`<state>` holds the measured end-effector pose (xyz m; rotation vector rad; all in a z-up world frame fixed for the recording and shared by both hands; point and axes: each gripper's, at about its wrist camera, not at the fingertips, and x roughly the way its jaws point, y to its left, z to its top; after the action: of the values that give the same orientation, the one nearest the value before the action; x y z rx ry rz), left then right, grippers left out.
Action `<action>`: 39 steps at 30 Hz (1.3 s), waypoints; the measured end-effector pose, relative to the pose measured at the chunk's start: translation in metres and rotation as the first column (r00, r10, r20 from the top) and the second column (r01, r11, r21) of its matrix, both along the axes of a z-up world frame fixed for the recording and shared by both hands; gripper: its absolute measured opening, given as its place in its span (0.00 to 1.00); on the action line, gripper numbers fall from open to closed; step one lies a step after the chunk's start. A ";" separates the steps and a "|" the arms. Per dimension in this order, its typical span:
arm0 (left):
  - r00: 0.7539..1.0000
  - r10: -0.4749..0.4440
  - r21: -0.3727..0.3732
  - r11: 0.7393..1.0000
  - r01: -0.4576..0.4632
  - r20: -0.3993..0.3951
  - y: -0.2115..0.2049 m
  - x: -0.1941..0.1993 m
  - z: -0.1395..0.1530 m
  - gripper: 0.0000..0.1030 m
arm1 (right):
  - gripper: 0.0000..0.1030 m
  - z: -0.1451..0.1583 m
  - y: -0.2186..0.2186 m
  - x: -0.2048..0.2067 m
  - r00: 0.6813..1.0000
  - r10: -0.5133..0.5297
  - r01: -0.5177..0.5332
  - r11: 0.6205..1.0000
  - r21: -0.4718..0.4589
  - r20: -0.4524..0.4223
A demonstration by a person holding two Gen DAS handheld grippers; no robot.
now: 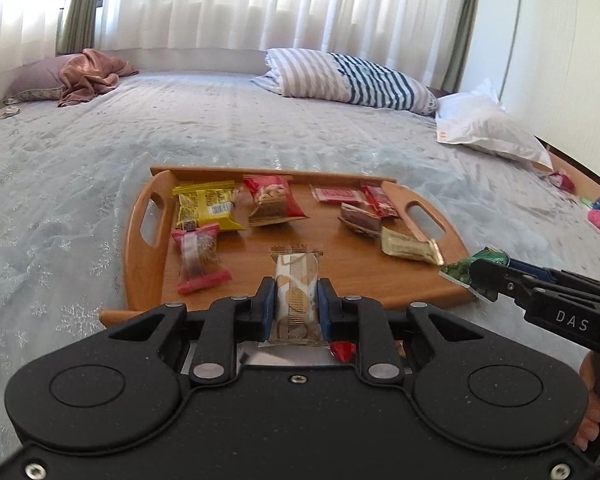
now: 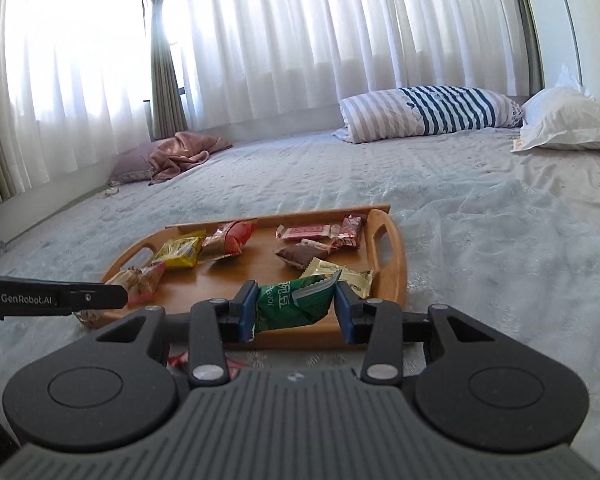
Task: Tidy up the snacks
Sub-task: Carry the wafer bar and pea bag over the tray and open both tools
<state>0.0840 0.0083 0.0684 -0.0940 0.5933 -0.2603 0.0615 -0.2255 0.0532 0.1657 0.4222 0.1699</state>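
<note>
1. Left gripper point(image 1: 296, 304) is clenched on a beige wafer pack point(image 1: 296, 292), blue pads pressed to both its sides, the pack pointing straight ahead over the near edge of the tray point(image 1: 356, 264).
2. Right gripper point(image 2: 296, 308) is clamped on a green packet point(image 2: 296, 302), which is crumpled between its pads at the tray's near edge.
3. Ahead of the left gripper, a pink candy point(image 1: 198, 258) lies just to its left on the tray, with a yellow bag point(image 1: 206, 206) beyond it.
4. Further ahead sits a red nut pack point(image 1: 274, 200); to the right lie a brown bar point(image 1: 358, 220) and a gold sachet point(image 1: 410, 246).
5. The tray rests on the bed point(image 1: 80, 168), with a striped pillow point(image 1: 348, 76) far ahead.
</note>
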 end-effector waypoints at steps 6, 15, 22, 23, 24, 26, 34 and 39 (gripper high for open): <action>0.999 0.052 0.009 0.999 -0.051 -0.018 0.001 0.029 -0.012 0.20 | 0.43 -0.012 0.005 0.030 1.000 -0.016 0.016 1.000 0.026 -0.021; 0.994 0.097 0.030 0.995 -0.095 -0.059 0.008 0.058 -0.031 0.20 | 0.43 -0.032 0.005 0.055 0.997 -0.033 0.034 0.999 0.021 -0.069; 0.992 0.110 0.052 0.993 -0.107 -0.059 0.008 0.065 -0.040 0.20 | 0.43 -0.039 0.004 0.061 0.995 -0.050 0.053 0.998 0.031 -0.081; 0.992 0.112 0.050 0.993 -0.109 -0.059 0.009 0.066 -0.040 0.20 | 0.43 -0.039 0.004 0.061 0.995 -0.052 0.055 0.998 0.031 -0.081; 0.992 0.114 0.048 0.993 -0.111 -0.060 0.009 0.067 -0.040 0.20 | 0.43 -0.039 0.004 0.062 0.995 -0.054 0.057 0.998 0.032 -0.083; 0.991 0.121 0.048 0.992 -0.118 -0.062 0.009 0.070 -0.042 0.20 | 0.43 -0.040 0.004 0.064 0.995 -0.056 0.059 0.998 0.033 -0.088; 0.986 0.150 0.052 0.988 -0.146 -0.077 0.013 0.080 -0.046 0.20 | 0.44 -0.046 0.003 0.072 0.988 -0.088 0.092 0.995 0.027 -0.130; 0.984 0.158 0.063 0.986 -0.153 -0.081 0.015 0.082 -0.049 0.20 | 0.44 -0.046 0.006 0.072 0.987 -0.095 0.097 0.995 0.012 -0.130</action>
<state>0.1659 0.0230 0.0190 -0.0972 0.6749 -0.0882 0.1338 -0.2199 0.0073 0.2155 0.5404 0.0686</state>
